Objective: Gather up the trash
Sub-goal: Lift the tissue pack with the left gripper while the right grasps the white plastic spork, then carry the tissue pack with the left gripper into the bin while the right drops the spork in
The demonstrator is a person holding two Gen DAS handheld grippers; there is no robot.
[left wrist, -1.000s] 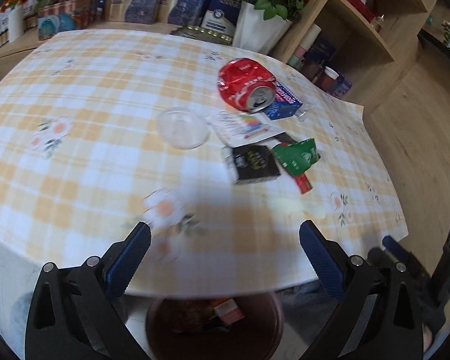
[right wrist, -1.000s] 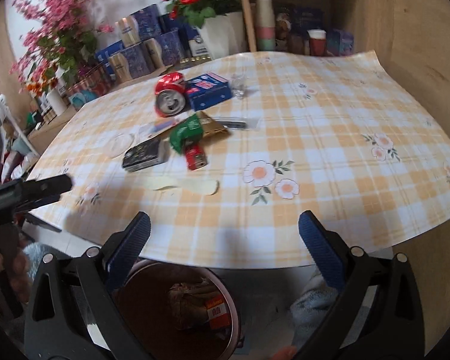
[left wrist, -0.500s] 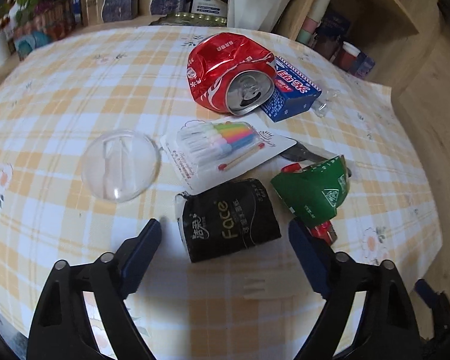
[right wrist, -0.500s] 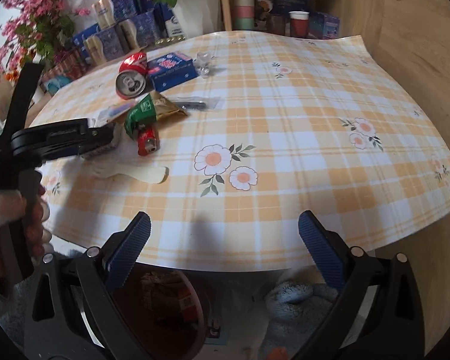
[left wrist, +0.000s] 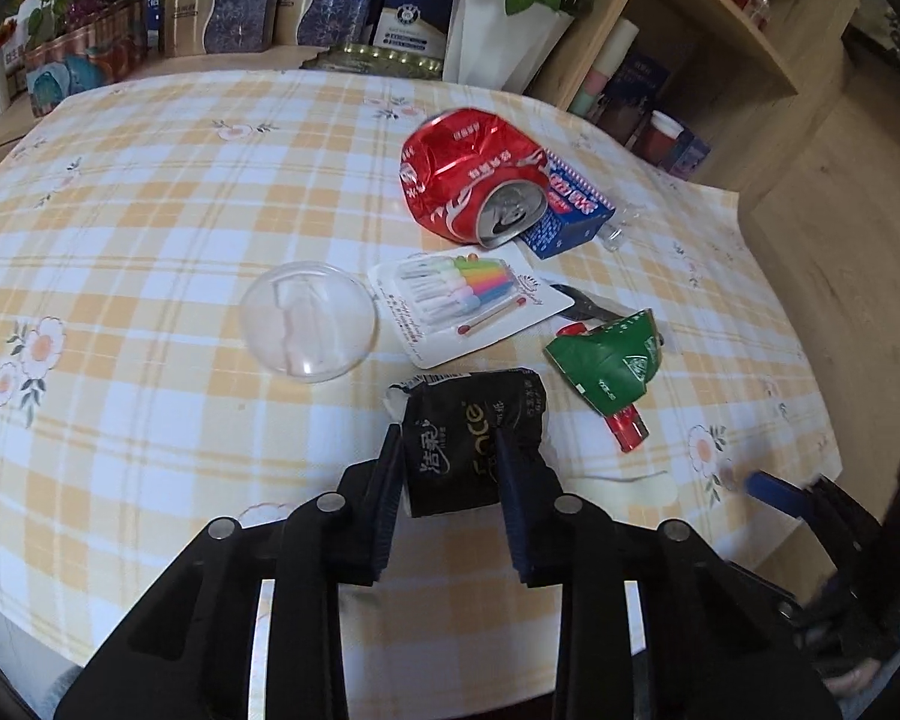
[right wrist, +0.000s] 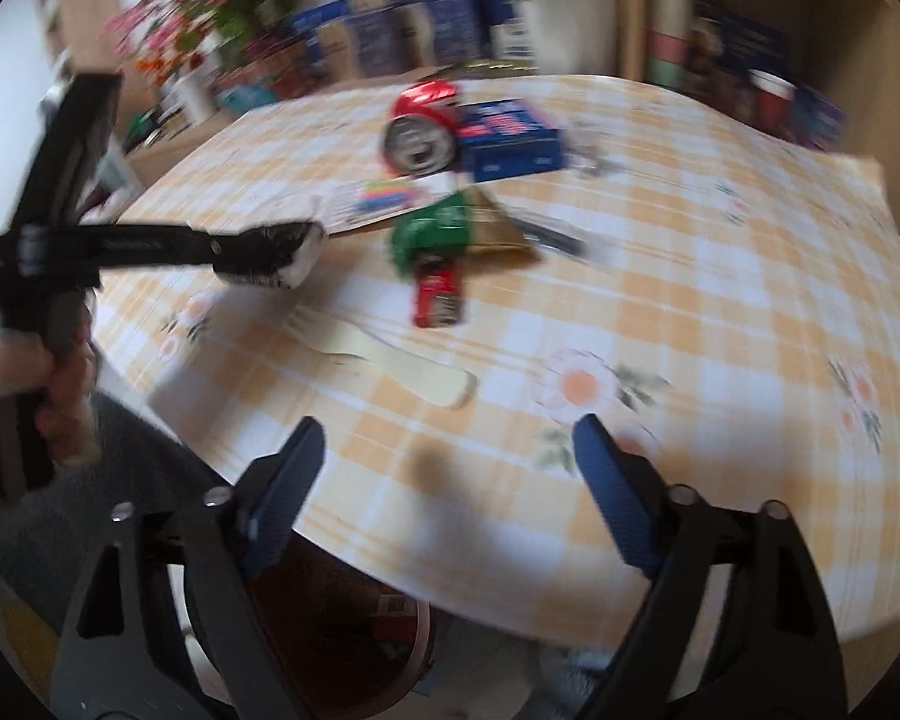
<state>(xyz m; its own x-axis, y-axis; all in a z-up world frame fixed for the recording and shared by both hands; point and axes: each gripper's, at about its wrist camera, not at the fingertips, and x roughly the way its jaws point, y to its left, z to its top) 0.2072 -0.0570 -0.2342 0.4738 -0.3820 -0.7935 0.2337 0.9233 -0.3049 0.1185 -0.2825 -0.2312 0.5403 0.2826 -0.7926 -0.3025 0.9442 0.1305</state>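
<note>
Checked tablecloth point(left wrist: 150, 192) carries the litter: left gripper point(left wrist: 447, 456) pinches the black tissue pack point(left wrist: 471, 441) crosswise between its fingers, while right gripper point(right wrist: 447, 462) gapes empty, red can point(right wrist: 423, 120) far ahead.

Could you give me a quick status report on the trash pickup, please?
Left gripper shut on black tissue pack. Right gripper open, empty. Bin below table edge, path unobstructed.

Wooden shelving unit point(left wrist: 744, 30), wood floor point(left wrist: 858, 204), checked tablecloth point(left wrist: 150, 192)
</note>
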